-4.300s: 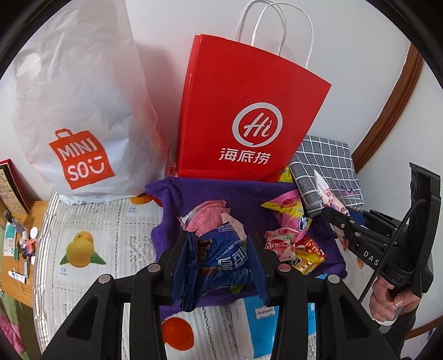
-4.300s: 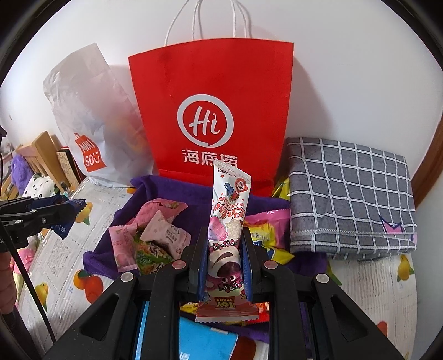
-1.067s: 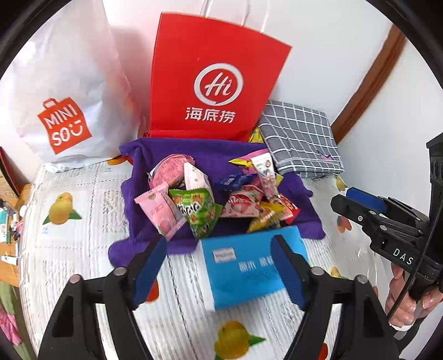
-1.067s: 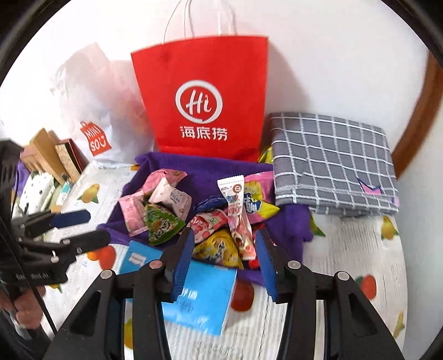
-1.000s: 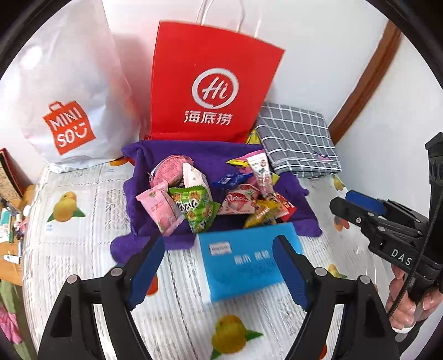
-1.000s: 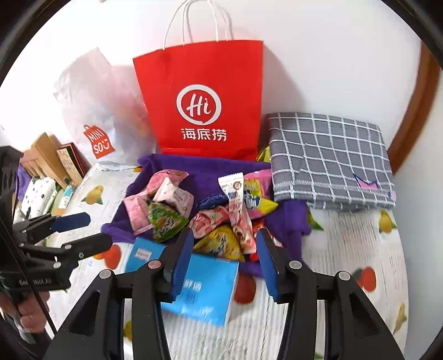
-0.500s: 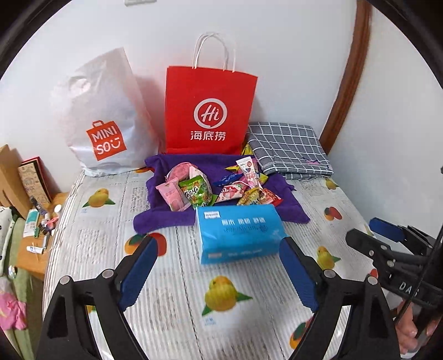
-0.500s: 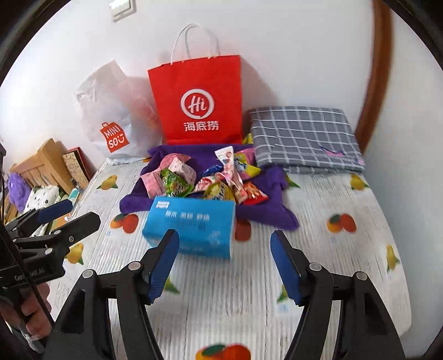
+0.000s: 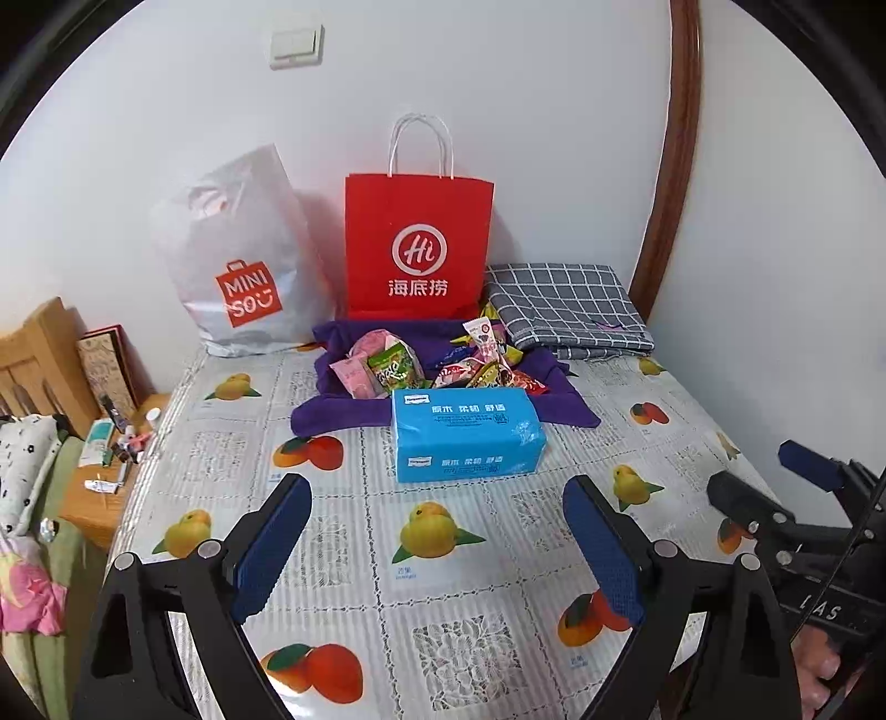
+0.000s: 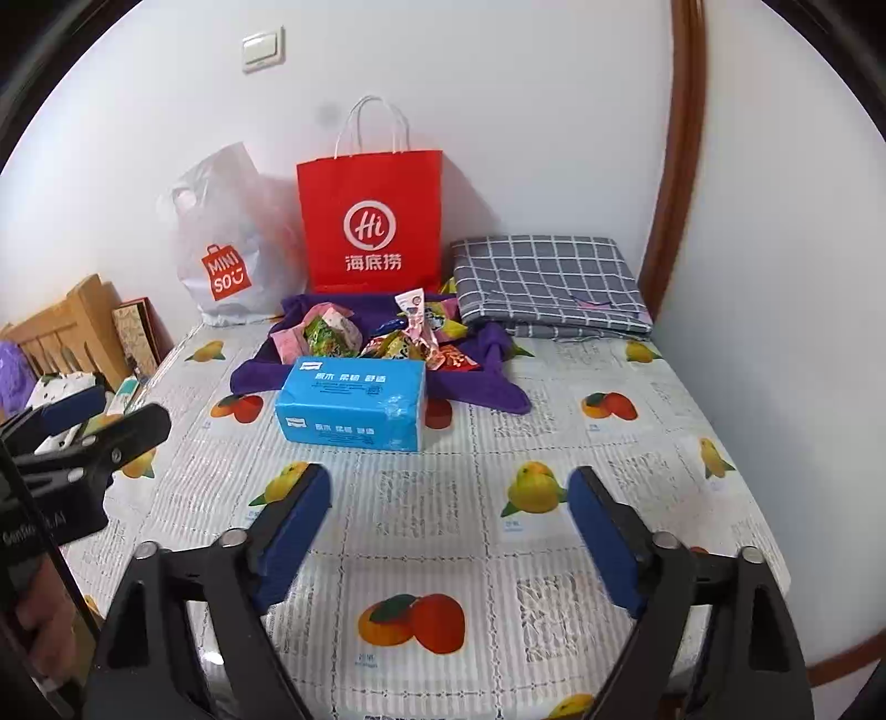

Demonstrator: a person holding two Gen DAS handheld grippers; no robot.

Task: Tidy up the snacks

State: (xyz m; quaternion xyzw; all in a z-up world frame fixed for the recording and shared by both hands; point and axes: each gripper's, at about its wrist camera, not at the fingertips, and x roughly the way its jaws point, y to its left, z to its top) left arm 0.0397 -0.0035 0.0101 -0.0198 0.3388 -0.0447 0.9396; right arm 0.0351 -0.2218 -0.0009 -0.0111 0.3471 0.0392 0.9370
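Left wrist view: a table (image 9: 443, 554) under a fruit-print cloth stands against a white wall with a light switch (image 9: 296, 47). At the far edge stand a white bag (image 9: 238, 260) and a red paper bag (image 9: 418, 243); a folded grey checked cloth (image 9: 565, 304) lies far right. The snacks (image 9: 432, 365) sit heaped on a purple cloth (image 9: 338, 410), just behind a blue tissue pack (image 9: 465, 435). The left gripper (image 9: 437, 548) hangs over bare table, jaws opening, nothing between them.

Right wrist view: same table (image 10: 443, 526). The right gripper (image 10: 448, 531) has its jaws opening, nothing between them, near side of the tissue pack (image 10: 354, 404). The snacks (image 10: 376, 332) lie beyond. A wooden headboard (image 10: 66, 315) stands far left.
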